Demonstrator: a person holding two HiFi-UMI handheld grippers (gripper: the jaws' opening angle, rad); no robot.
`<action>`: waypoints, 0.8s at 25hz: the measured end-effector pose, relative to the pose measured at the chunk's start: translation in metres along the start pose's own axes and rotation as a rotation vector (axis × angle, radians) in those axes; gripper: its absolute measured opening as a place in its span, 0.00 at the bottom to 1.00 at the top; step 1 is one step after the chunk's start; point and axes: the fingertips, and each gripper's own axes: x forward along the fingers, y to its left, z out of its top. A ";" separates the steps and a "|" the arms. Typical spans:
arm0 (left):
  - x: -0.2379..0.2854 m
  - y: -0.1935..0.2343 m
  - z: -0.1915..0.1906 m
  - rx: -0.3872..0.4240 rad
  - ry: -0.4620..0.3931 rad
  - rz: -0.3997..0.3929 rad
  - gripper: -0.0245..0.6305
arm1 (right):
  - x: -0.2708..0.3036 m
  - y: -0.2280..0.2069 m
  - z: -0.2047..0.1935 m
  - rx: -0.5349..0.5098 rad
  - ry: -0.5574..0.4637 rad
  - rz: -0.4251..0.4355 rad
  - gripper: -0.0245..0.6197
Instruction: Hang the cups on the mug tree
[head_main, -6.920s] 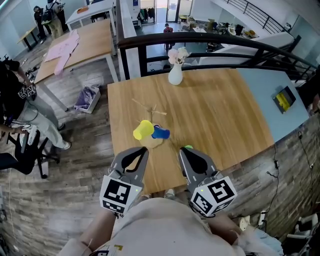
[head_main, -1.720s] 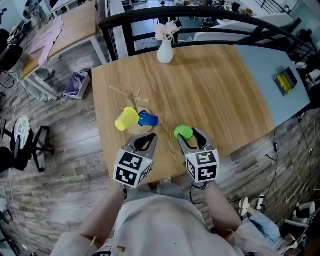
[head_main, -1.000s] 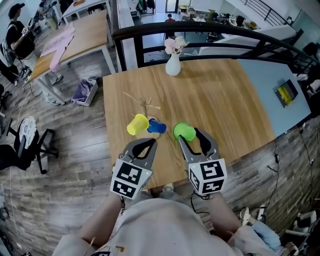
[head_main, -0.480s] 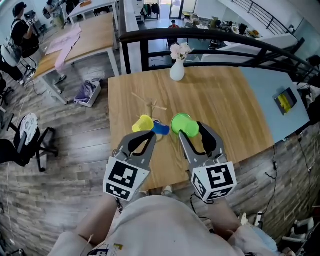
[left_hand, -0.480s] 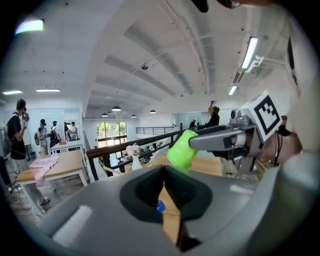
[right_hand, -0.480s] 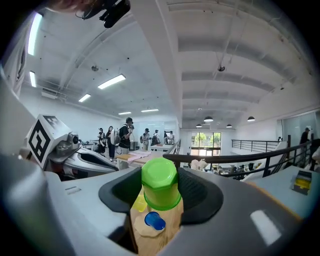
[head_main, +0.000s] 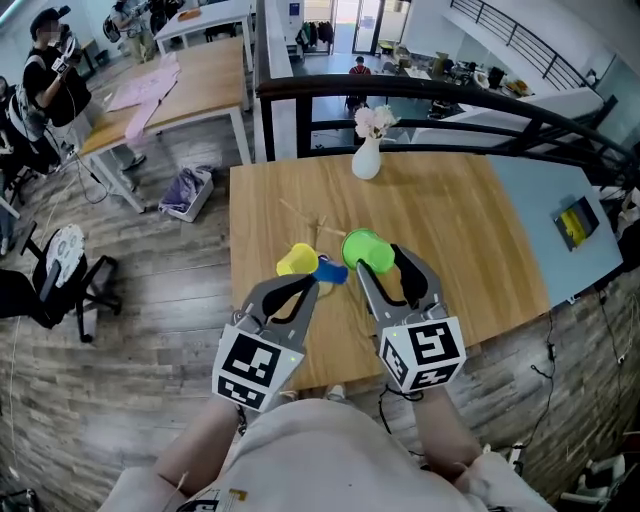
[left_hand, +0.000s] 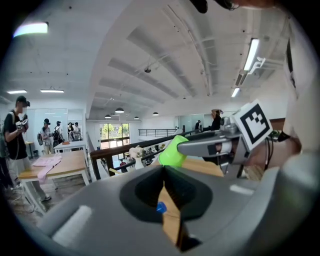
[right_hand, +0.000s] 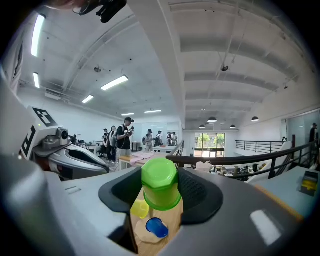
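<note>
My right gripper is shut on a green cup and holds it above the wooden table; in the right gripper view the cup sits upside down between the jaws. Below and left of it, a yellow cup and a blue cup rest at the wooden mug tree, whose thin branches stick out behind them. Both cups also show under the green one in the right gripper view, yellow and blue. My left gripper is shut and empty, just left of the blue cup.
A white vase with flowers stands at the table's far edge, in front of a black railing. A grey-blue table with a tablet lies to the right. An office chair and people stand on the floor at the left.
Both grippers have risen. The green cup has come up off the table in the right gripper and moved toward the mug tree; the left stays shut beside it.
</note>
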 end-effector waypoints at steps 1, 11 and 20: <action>0.000 0.001 -0.002 -0.010 0.002 0.001 0.04 | 0.004 0.000 -0.002 0.004 0.005 0.004 0.40; 0.005 0.023 -0.013 -0.041 0.019 0.039 0.04 | 0.036 -0.001 -0.027 0.049 0.065 0.034 0.40; 0.013 0.040 -0.026 -0.063 0.050 0.052 0.04 | 0.062 0.002 -0.047 0.093 0.110 0.069 0.40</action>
